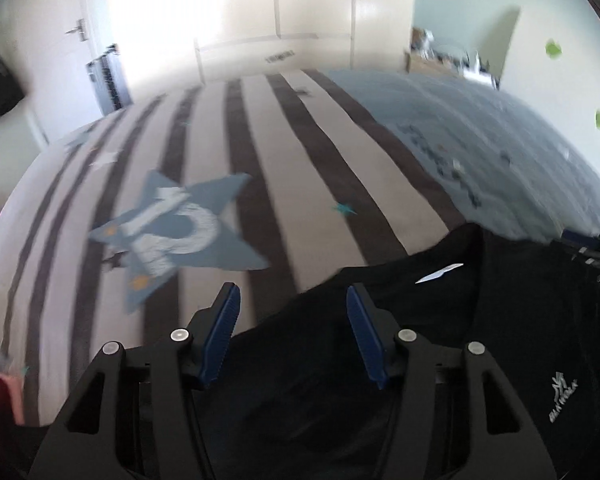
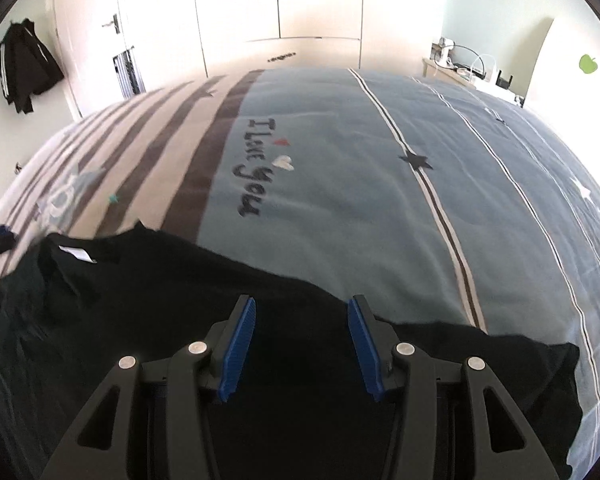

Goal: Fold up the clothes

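Lay spread flat on the near edge of the striped bedspread [image 2: 340, 184], black T-shirt [image 2: 180, 300], for folding; hovered over it half open and empty, left gripper [image 1: 292, 300] and right gripper [image 2: 302, 312].

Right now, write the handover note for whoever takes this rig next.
Left gripper: open, nothing between its blue pads, over the left edge of the black shirt.
Right gripper: open, empty, above the same shirt.
Shirt lies on the bed cover, collar and white neck label toward the far left in the right wrist view, one sleeve out to the right.
Done: shirt laid out, mostly flat. No fold is visible.
Left: fold in the sleeves, then fold the body.
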`<state>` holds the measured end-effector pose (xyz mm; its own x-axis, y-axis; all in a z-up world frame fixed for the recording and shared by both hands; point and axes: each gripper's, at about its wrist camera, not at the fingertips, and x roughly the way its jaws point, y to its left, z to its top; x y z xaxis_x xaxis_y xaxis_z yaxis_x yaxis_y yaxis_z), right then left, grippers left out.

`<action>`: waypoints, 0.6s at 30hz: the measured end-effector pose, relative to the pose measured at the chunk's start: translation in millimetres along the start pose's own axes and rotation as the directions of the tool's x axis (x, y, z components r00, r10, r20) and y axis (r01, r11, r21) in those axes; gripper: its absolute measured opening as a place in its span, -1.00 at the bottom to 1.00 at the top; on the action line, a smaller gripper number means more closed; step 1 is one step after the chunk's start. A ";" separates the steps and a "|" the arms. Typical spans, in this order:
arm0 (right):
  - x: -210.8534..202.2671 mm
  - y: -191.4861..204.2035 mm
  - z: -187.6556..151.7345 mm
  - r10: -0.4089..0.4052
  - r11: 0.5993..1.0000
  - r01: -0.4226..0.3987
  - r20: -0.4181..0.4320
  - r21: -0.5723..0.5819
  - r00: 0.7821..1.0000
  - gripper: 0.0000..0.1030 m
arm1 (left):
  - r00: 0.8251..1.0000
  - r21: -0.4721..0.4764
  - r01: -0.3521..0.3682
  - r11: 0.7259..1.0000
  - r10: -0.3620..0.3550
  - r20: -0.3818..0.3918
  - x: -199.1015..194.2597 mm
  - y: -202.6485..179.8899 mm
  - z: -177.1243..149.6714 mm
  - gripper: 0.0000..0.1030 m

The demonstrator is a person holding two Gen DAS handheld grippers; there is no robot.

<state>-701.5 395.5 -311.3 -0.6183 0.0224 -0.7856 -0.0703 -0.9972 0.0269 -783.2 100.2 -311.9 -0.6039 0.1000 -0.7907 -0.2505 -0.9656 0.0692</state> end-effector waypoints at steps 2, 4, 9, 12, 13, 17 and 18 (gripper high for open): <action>0.7 1.8 1.9 0.007 1.000 -0.007 0.006 -0.001 1.000 -0.14 | 0.998 0.014 -0.035 0.999 0.036 -0.045 13.1 -4.3 1.2 -0.63; 2.2 2.6 3.4 0.013 1.000 -0.013 0.010 -0.002 1.000 -0.14 | 0.995 0.021 -0.035 0.999 0.037 -0.088 26.1 -4.3 1.9 -0.84; 10.2 -0.9 -2.2 0.020 1.000 -0.020 -0.010 -0.011 1.000 -0.14 | 0.995 -0.010 -0.049 0.999 0.048 -0.085 33.1 1.2 15.3 -0.92; 15.6 -3.9 -9.0 0.012 1.000 -0.012 -0.023 -0.019 1.000 -0.14 | 0.993 -0.092 -0.094 0.991 0.087 -0.076 36.4 17.0 24.5 -1.00; 17.8 -4.5 -11.5 0.008 1.000 -0.008 -0.030 -0.020 1.000 -0.14 | 0.992 -0.159 -0.112 0.981 0.101 -0.078 38.2 29.1 28.6 -1.00; 24.3 -3.7 -18.5 -0.009 1.000 0.008 -0.047 -0.027 0.999 -0.14 | 0.998 -0.253 -0.051 0.966 0.040 -0.049 31.6 47.4 28.2 -1.00; 22.6 -1.3 -17.9 -0.005 1.000 0.004 -0.038 -0.026 0.999 -0.14 | 0.999 -0.248 -0.034 0.968 0.026 -0.037 27.2 47.1 24.9 -1.00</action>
<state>-701.3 396.0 -340.1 -0.5881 0.0247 -0.8084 -0.0521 -0.9986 0.0074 -830.3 63.4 -315.1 -0.5821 0.0662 -0.8104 -0.0341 -0.9978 -0.0570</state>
